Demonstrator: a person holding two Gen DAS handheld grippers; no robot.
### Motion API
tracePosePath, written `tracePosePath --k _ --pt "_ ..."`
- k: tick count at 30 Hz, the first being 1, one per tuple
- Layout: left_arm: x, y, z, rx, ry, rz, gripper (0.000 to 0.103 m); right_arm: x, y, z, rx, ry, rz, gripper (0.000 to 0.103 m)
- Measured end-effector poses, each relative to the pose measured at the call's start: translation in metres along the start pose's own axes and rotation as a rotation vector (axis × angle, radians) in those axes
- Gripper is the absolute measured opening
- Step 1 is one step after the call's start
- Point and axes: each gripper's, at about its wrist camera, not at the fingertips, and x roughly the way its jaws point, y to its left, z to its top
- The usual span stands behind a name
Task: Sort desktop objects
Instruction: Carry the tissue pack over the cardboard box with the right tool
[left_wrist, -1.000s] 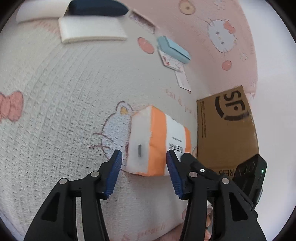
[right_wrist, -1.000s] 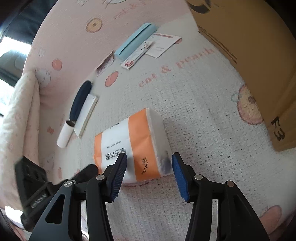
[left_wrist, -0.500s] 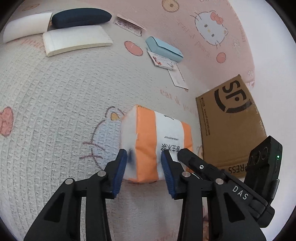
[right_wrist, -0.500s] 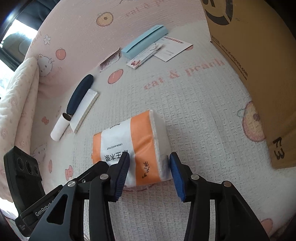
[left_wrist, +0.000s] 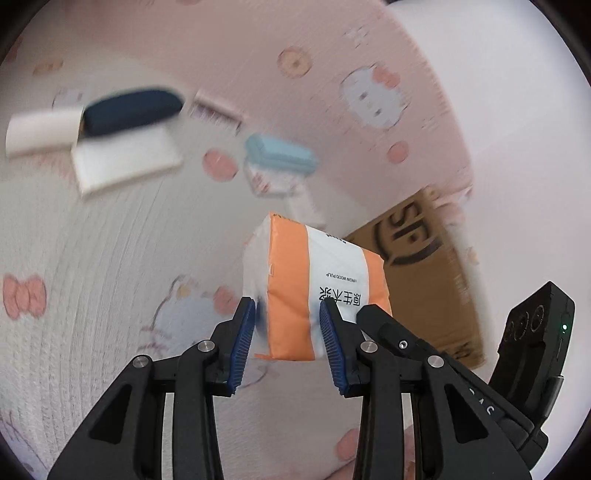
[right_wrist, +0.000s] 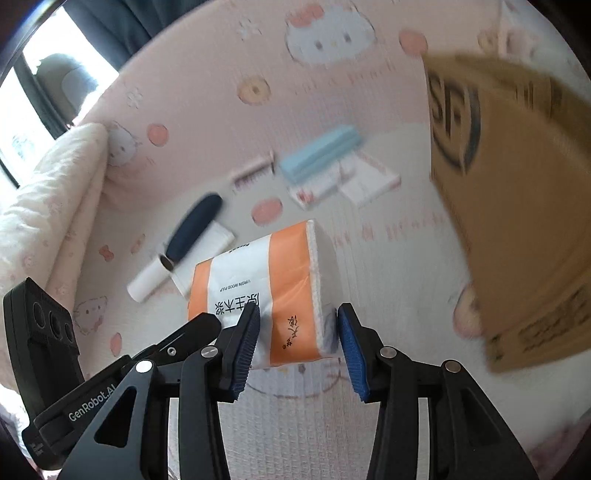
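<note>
Lifted off the patterned blanket (left_wrist: 110, 258) since a moment ago, the orange-and-white tissue pack (left_wrist: 314, 284) is now hanging at frame centre, both claws pinching it. Left gripper (left_wrist: 287, 334) is squeezing one end between its blue pads, right gripper (right_wrist: 297, 338) clamping the other end. At right, the SF cardboard box (right_wrist: 517, 221) is sitting closed, contents hidden, blurred with motion.

pink cartoon-cat blanket (right_wrist: 207, 96) | fluffy cream pillow (right_wrist: 44, 192), left | window (right_wrist: 33, 92) behind, dark curtain (right_wrist: 122, 22)
</note>
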Motion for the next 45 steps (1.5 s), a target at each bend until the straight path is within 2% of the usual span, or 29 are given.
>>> tracePosePath --k 8,15,18,23,29,34,37,45 --pt "-0.018 -0.061 0.030 0.051 -0.072 -0.029 0.040 -0.049 0.004 0.045 -0.019 -0.088 0.009 0.041" --pt "-0.017 -0.136 0.057 0.119 -0.070 -0.088 0.040 -0.106 -0.027 0.082 -0.011 -0.152 -0.029 0.041" --pt "-0.011 -0.172 0.063 0.161 -0.056 -0.118 0.040 -0.131 -0.041 0.097 -0.007 -0.181 -0.047 0.041" --pt "0.019 -0.232 0.059 0.207 0.025 -0.149 0.040 -0.167 -0.078 0.113 0.020 -0.216 -0.103 0.041" --pt "0.059 -0.297 0.047 0.317 0.096 -0.109 0.040 -0.186 -0.138 0.126 0.116 -0.221 -0.139 0.041" --pt "0.100 -0.330 0.047 0.331 0.153 -0.086 0.040 -0.185 -0.190 0.140 0.220 -0.216 -0.105 0.041" --pt "0.124 -0.339 0.048 0.314 0.185 -0.058 0.040 -0.176 -0.211 0.153 0.218 -0.192 -0.117 0.041" --pt "0.189 -0.338 0.052 0.253 0.255 0.103 0.040 -0.124 -0.260 0.174 0.271 -0.058 -0.091 0.041"
